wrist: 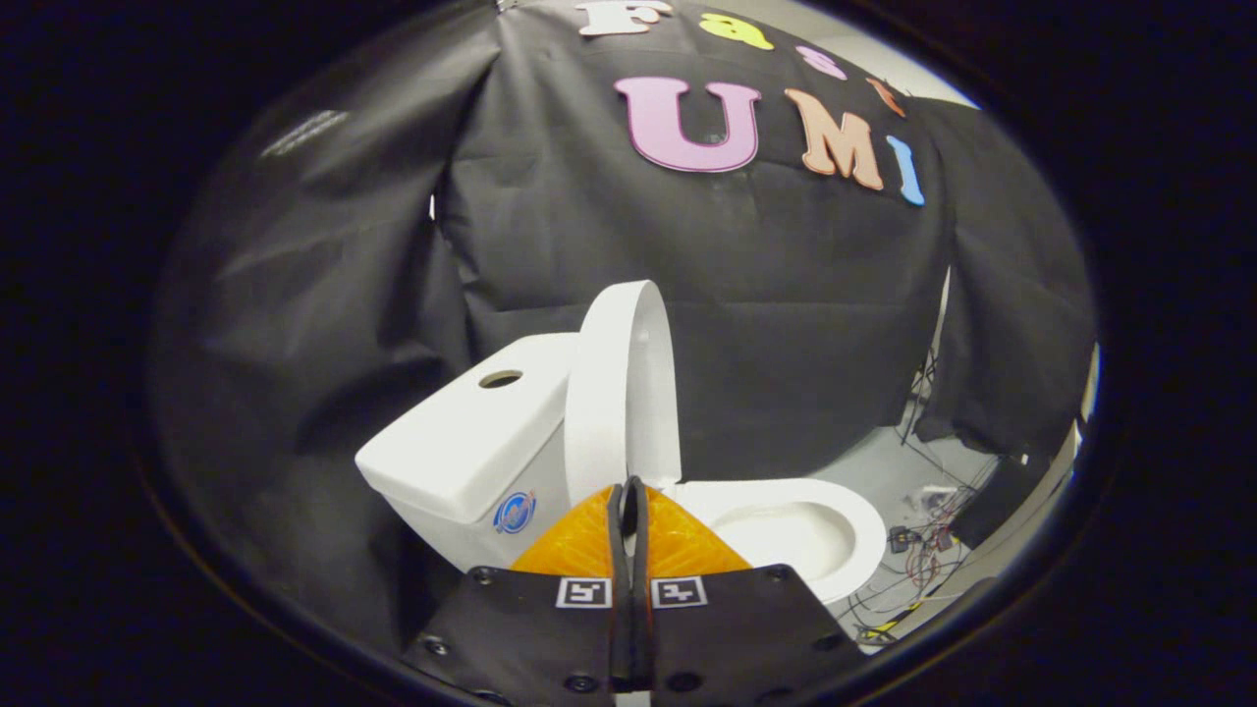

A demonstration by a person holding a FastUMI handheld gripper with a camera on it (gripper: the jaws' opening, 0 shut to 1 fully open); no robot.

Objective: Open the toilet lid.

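Note:
A white toilet stands ahead of me against the black cloth wall. Its lid (621, 388) is raised upright, leaning back toward the tank (471, 432), which has a round hole on top. The seat and bowl (795, 530) lie uncovered to the right of the lid. My gripper (629, 496) is shut, its fingers pressed together with nothing between them. The fingertips sit just in front of the lower edge of the upright lid; I cannot tell whether they touch it.
The black cloth wall hangs close behind and to the left of the toilet. On the grey floor to the right lie tangled cables (923, 550) and a dark box (992, 501).

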